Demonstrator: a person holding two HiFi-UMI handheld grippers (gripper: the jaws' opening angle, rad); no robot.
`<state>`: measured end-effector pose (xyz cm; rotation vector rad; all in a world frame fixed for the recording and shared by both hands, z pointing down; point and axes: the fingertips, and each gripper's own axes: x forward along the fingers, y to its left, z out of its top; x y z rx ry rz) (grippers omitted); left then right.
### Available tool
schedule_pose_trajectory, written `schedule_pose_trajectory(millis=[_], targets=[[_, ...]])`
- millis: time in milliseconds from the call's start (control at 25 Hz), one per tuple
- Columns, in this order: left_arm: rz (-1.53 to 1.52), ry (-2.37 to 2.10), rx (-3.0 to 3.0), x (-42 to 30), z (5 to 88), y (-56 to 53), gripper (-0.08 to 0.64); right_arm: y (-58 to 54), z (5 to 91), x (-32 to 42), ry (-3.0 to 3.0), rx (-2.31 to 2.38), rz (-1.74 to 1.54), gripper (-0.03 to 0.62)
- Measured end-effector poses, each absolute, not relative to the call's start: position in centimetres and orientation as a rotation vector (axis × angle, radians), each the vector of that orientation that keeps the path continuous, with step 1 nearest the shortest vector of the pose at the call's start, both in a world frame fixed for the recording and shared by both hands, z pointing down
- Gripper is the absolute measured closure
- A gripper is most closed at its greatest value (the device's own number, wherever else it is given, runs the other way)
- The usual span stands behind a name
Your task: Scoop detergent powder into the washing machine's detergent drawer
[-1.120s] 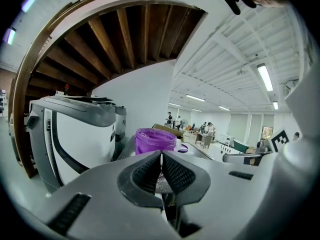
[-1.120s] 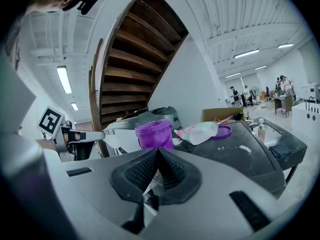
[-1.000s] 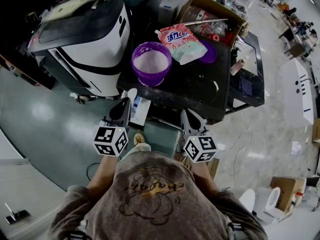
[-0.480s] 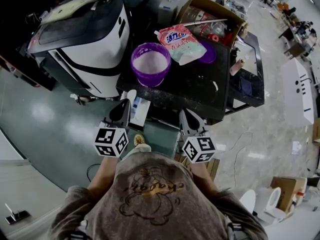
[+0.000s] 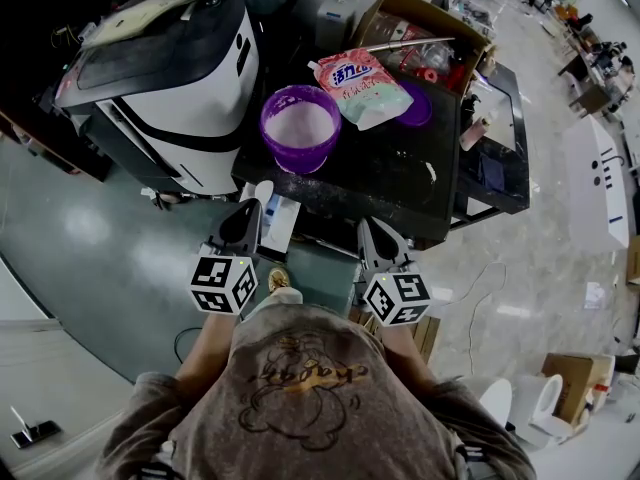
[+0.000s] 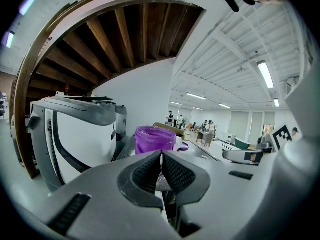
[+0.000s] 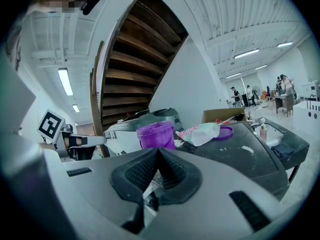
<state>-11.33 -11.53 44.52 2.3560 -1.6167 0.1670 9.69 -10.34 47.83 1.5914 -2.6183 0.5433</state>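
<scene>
Purple tub [image 5: 302,128] as mark. Left of it, washing machine [image 5: 165,78]: far top corner lost in shadow, drawer not to be picked out. Behind tub, purple lid [image 5: 420,106] half under detergent pouch [image 5: 362,86]; pouch print too small to read. Cardboard box [image 5: 425,33] beyond: contents a jumble, unclear. Nearer than tub, small white object [image 5: 264,190], too small to tell. Gripper views show tub wall only, contents hidden

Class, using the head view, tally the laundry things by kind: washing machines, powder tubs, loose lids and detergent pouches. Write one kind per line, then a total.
White-and-black washing machine: 1
Round purple plastic tub holding white powder: 1
Flat purple lid: 1
Pink-and-white soft detergent pouch: 1
Total: 4
</scene>
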Motion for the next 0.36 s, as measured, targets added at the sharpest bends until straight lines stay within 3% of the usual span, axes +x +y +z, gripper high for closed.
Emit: schedule_pose_trajectory(millis=[360], targets=[[0.175,-1.614,2.349,-11.04,44.74,-11.28,0.535,-10.23,47.87,9.88,-2.623,1.58,0.542,0.592]])
